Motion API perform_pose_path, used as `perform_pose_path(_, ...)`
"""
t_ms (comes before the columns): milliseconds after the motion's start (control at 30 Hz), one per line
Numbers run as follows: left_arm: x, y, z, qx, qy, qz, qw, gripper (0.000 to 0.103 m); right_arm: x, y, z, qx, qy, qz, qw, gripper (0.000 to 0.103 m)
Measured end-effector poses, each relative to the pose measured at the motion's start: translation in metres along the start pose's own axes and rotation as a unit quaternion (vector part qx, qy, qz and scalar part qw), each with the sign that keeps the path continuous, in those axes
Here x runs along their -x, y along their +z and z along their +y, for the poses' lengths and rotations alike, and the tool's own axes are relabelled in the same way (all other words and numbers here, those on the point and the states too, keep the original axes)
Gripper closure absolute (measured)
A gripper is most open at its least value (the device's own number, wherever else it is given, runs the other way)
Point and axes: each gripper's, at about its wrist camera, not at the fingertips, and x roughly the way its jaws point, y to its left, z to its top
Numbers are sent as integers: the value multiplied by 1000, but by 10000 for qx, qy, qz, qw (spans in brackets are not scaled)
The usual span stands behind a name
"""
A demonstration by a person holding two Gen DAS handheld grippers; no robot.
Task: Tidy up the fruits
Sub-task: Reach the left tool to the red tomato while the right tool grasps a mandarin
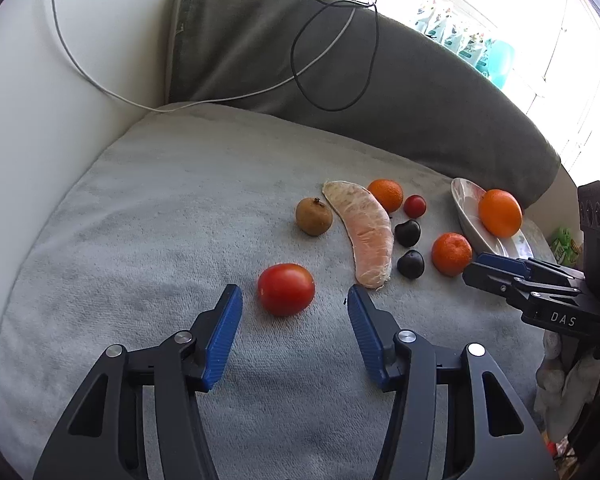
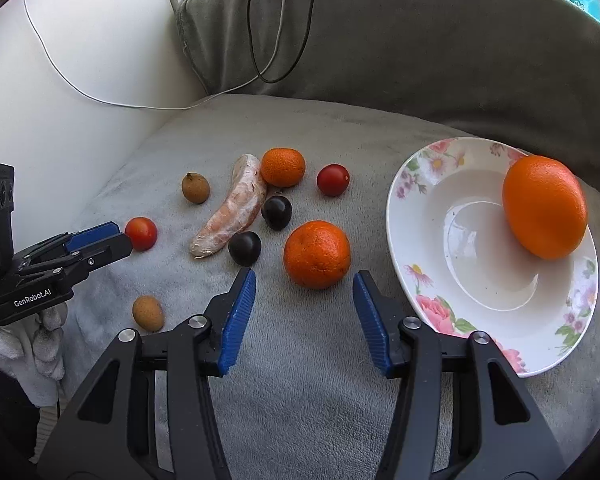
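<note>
Right wrist view shows the white floral-rimmed ceramic plate (image 2: 416, 280) just ahead and to the right of the right gripper (image 2: 304, 280), whose blue-padded jaws stand spread and empty. Only one fruit lies in that plate so far: a large smooth orange (image 2: 545, 207) resting against its far right rim. So the sorting looks barely begun.

Everything else sits loose on the grey plush blanket (image 2: 300, 380). Directly ahead, in line with the gap of the right gripper, is a dimpled mandarin (image 2: 317, 254), by my reading the next candidate. Further ahead and to the left lie two dark plums (image 2: 245, 248), a peeled pinkish citrus segment (image 2: 230, 208), a second mandarin (image 2: 283, 167), a small cherry tomato (image 2: 333, 179) and a brown round fruit (image 2: 195, 188). Another brown fruit (image 2: 148, 313) rests near the left of the jaws.

Left wrist view has the left gripper (image 1: 295, 300) likewise spread wide and holding nothing, with a round red tomato (image 1: 286, 289) just ahead between its fingertips, not yet touched. Nine pieces, then, appear to remain outside the plate.
</note>
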Motion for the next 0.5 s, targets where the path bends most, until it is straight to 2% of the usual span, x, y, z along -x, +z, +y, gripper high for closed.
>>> perform_pose_path(500,-23,3,6,10,-6,193,9998,51,-25,14,3,17,-270,151,9995,50)
